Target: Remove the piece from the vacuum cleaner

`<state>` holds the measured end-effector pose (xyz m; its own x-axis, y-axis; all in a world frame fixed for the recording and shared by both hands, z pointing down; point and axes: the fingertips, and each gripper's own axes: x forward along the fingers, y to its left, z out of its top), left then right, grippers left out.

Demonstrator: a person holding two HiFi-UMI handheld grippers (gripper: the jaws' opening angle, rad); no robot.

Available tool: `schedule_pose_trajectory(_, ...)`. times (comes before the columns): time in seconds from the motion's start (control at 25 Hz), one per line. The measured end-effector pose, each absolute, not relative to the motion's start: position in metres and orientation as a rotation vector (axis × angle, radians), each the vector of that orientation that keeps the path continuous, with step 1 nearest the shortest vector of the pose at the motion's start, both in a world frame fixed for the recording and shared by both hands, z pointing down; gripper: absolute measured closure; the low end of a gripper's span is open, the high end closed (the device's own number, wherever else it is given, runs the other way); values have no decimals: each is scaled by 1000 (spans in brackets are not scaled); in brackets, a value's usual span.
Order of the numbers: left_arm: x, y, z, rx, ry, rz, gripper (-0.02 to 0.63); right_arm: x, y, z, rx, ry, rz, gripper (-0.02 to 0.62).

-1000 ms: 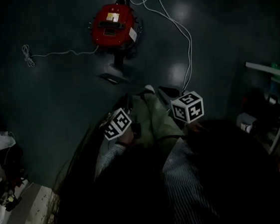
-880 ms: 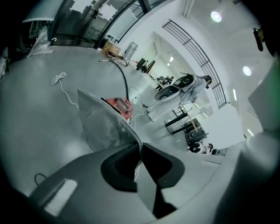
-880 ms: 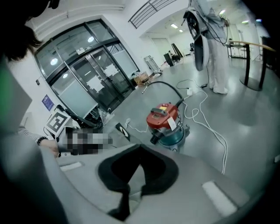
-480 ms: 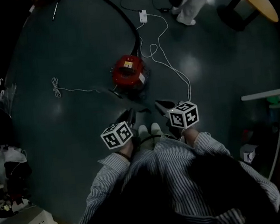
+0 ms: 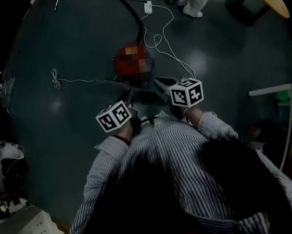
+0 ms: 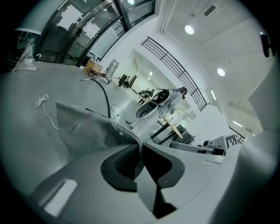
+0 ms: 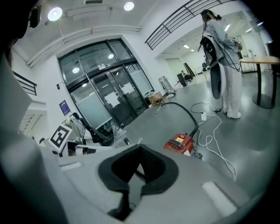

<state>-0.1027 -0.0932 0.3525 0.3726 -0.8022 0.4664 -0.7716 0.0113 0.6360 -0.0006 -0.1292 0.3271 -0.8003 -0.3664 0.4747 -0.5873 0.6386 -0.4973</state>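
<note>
Left tongs [image 6: 141, 146] are clamped shut on a limp sheet of grey woven fabric [image 6: 87, 127]. One edge is nipped between the black pads, and the rest spreads out to the left and far side of the tips, held up clear of the floor. Right tongs [image 7: 140, 148] are drawn together too, tips meeting. Nothing identifiable stands out of them, and I cannot tell whether a corner of the fabric is caught there. In the head view both tongs sit side by side just beyond a person's striped shirt [image 5: 160, 149], the left one slightly nearer. The red round-bodied vacuum cleaner [image 7: 179, 143] stands on the polished dark grey floor [image 5: 65, 49] on the far side of the tongs, apart from the fabric. A black hose [image 7: 179, 105] rises from its far end and arcs away to the far left. A thin white cable [image 7: 219, 162] trails over the floor to the right of the vacuum cleaner. A second white cord [image 5: 55, 77] lies coiled well to its left. A person in pale clothes [image 7: 221, 57] stands at far right, feet close to the cable's far end.
</note>
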Motion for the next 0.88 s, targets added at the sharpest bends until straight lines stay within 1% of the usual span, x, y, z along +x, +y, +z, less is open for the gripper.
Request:
schedule_pose_trajectory(0.44, -91, -94, 363, 1736, -1335, -51, 572, 8, -126, 335, 786, -2513, 925, 594)
schedule_pose_trajectory(0.88, -92, -93, 355, 1744, -1327, -44, 572, 4, -125, 326, 786, -2517, 909, 594)
